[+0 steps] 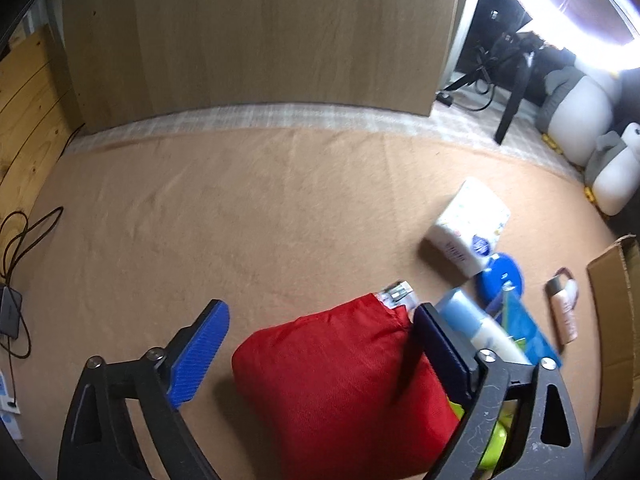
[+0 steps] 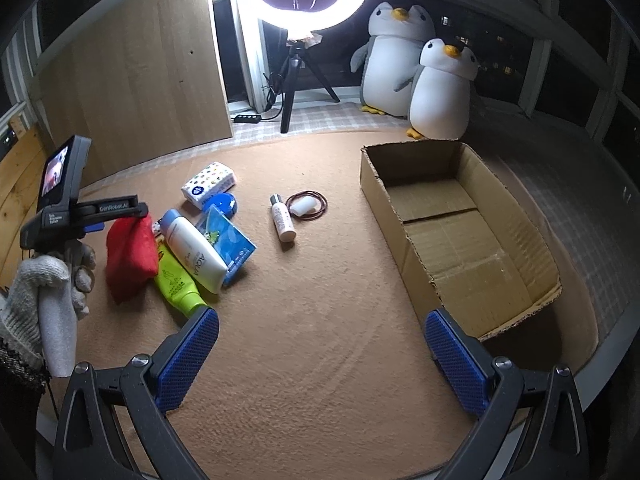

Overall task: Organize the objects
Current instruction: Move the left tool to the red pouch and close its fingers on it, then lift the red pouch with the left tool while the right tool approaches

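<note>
A red fabric pouch (image 1: 340, 380) lies on the tan carpet, between the jaws of my left gripper (image 1: 320, 310). Its left pad stands clear of the pouch; its right finger (image 1: 440, 344) is at the pouch's right edge, so the gripper is open. Beside the pouch (image 2: 130, 256) lie a white bottle (image 2: 194, 248), a green tube (image 2: 176, 284), a blue packet (image 2: 230, 240), a dotted tissue pack (image 2: 208, 182) and a blue round lid (image 2: 224, 202). A small pink bottle (image 2: 282, 218) and a brown band loop (image 2: 306, 204) lie further right. My right gripper (image 2: 322, 318) hangs open over bare carpet.
An open cardboard box (image 2: 376, 188) with nothing inside sits on the right. Two plush penguins (image 2: 440, 92) and a ring light on a tripod (image 2: 292, 80) stand behind. A wooden panel (image 1: 260, 32) closes the back. Cables (image 1: 16, 240) trail at the left. A gloved hand (image 2: 36, 292) holds the left gripper.
</note>
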The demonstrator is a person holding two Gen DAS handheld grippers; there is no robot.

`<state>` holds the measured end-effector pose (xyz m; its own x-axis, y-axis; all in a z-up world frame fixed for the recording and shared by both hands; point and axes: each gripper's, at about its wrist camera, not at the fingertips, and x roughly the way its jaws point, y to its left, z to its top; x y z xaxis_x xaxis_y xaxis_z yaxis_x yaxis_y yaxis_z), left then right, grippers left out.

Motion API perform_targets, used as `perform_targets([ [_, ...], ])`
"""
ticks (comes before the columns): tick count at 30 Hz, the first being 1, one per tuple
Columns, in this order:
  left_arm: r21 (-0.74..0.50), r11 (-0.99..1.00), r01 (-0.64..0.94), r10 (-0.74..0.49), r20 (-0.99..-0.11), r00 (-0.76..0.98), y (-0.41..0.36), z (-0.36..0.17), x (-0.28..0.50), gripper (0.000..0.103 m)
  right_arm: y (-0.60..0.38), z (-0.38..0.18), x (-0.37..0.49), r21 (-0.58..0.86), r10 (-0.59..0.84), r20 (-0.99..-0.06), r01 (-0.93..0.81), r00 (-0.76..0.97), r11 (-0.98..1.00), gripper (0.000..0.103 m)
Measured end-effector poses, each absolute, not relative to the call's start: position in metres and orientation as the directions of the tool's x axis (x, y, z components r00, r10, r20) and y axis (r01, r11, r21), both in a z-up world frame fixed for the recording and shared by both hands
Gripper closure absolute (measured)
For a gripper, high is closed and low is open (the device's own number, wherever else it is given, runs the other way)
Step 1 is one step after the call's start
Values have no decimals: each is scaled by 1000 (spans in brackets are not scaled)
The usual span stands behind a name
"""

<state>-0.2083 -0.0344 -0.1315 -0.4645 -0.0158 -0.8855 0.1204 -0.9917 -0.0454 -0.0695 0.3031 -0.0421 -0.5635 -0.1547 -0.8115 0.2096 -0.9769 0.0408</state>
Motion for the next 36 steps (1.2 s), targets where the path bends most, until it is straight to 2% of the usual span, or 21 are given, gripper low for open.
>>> perform_targets([
  [11,-169,-969,179,77,-899,-432,-66,-156,-168,13,287,-45,-69,52,-190,-817,259,-544,-964,1],
  [24,-179,-978,106,115,-890,-442,-33,-161,-95,13,271,-51,-73,74,-236,-823,314,-516,-947,1],
  [36,-187,-982,-18,178,-894,-411,15,-155,-80,13,277,-56,-76,83,-261,-799,331,-541,-940,1],
])
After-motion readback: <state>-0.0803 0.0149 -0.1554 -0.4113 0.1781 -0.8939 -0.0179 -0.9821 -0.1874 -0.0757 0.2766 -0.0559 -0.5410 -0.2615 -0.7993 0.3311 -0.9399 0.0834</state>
